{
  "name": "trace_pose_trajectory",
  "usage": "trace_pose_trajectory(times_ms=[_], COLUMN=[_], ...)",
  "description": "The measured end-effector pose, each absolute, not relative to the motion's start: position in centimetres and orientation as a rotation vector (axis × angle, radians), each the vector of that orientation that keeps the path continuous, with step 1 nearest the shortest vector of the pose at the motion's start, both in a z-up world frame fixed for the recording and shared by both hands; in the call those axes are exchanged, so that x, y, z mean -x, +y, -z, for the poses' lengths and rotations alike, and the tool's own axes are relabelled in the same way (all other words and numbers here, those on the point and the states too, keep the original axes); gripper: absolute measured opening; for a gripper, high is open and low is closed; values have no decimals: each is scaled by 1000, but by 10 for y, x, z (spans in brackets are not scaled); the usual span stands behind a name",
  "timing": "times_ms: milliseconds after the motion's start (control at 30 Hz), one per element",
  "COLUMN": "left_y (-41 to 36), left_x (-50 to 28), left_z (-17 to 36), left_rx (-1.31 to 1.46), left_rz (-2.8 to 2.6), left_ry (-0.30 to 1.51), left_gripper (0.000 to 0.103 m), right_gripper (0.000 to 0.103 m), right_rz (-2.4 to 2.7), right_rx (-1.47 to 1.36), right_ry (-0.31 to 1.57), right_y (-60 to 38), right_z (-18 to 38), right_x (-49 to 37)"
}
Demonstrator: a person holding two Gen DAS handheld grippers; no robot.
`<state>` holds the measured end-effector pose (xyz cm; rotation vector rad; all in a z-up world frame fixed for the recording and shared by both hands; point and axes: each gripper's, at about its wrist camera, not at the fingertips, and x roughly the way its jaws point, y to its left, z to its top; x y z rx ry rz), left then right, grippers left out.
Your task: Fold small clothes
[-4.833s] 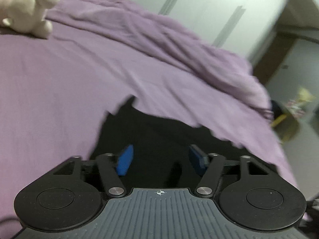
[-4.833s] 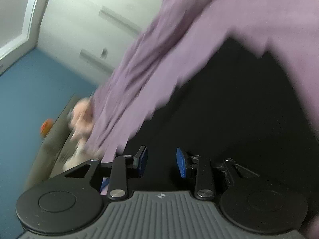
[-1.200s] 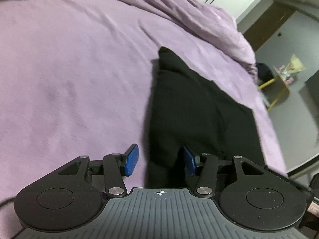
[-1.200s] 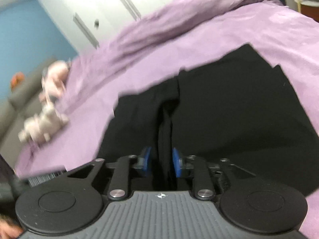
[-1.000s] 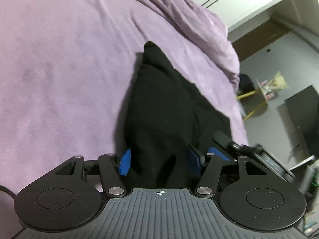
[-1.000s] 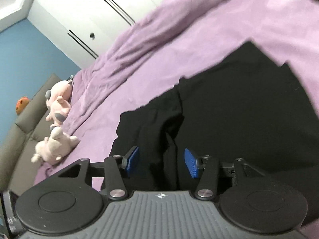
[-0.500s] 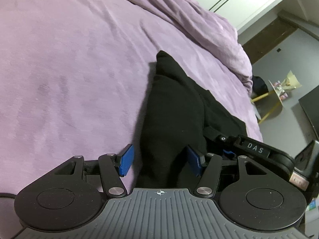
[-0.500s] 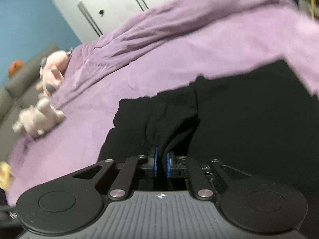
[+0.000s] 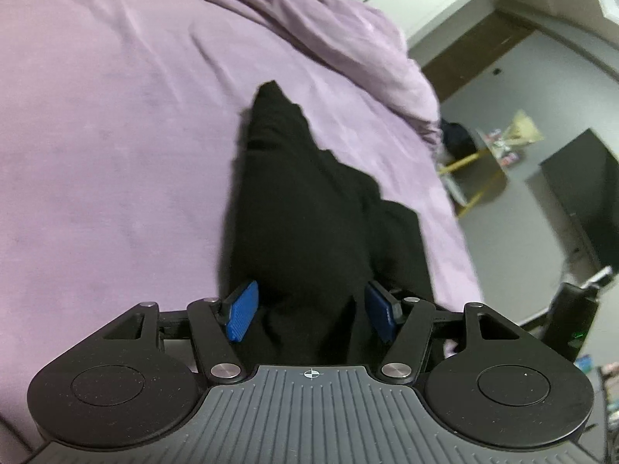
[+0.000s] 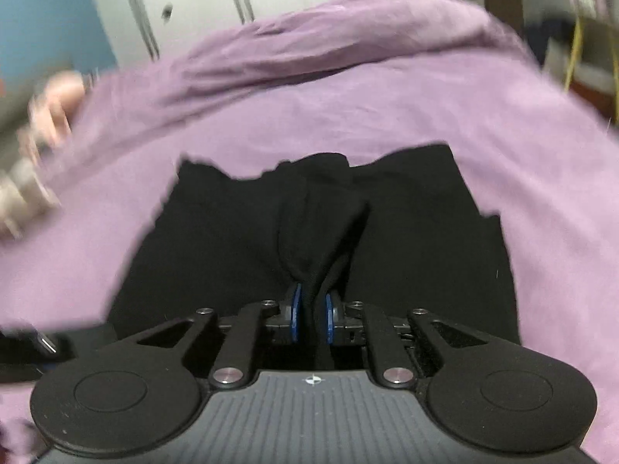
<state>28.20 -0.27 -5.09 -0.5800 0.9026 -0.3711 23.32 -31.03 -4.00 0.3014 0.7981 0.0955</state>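
The black garment [image 10: 418, 232] lies spread on the purple bedspread [image 9: 108, 147] near its front edge, only partly gathered, so most of the folding seems still to come. The right gripper [image 10: 312, 317] pinches a raised ridge of cloth at the garment's middle, its narrow jaws easing open around it, while the left gripper [image 9: 311, 311] stands wide, opening slightly, cloth bunched between its pads but, as far as the blur allows, not clamped. Bare bedspread lies beyond and leftward; the bed's right edge drops off close by.
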Motion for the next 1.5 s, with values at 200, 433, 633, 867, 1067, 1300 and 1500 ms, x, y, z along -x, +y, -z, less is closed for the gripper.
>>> trace_pose_trajectory(times_ms=[200,433,633,867,1067,1300,1500], left_y=[7,-18,-40,-55,-65,-73,-74], left_x=[-276,-278,-274,-273,-274,-269,-259], left_z=[61,53,57,59,61,59,56], left_rx=[576,487,394,348,257,228,218], left_rz=[260,249,246,276,255,240,241], left_ry=[925,944,981,996,1030,1030,1036], left_gripper=[66,65,64,64,66,66,66], right_gripper=[29,7,7,8,17,35,10], right_rz=[-170,55,145,154,88,25,4], right_rx=[-552,7,-9,-19,-63,-329,-365], right_ry=[799,648,719,729,743,750,763], right_y=[-329,-289,-318,-324,-331,-367,-371], right_z=[52,9,27,40,30,33,37], right_x=[-240,-223,-224,-223,-209,-143,-130])
